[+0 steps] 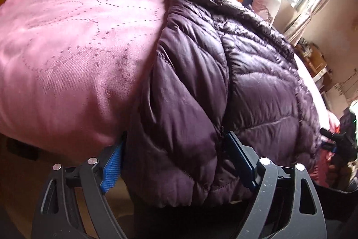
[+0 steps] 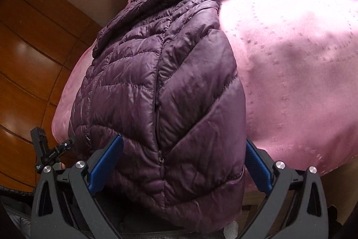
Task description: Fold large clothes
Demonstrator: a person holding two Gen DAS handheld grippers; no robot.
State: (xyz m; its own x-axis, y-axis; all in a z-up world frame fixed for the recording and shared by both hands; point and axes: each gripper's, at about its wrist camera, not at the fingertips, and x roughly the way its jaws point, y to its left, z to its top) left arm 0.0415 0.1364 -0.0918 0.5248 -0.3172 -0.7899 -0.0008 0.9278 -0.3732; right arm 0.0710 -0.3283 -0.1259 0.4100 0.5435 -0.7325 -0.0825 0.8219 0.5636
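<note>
Purple quilted jacket (image 1: 197,73) fills the lower centre of both views, lying lengthwise on the pink bedspread (image 1: 67,59), hem toward me, hood at the upper centre, seemingly already folded narrow. I judge the next step is folding hem to hood. Both my left gripper (image 1: 176,162) and right gripper (image 2: 183,160) straddle the hem with jaws apart, gripping nothing; closing on both corners comes next.

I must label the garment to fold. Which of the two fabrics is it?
The dark purple quilted jacket, which has a zipper; the pink bedcover beneath it is smooth with dotted lines.
</note>
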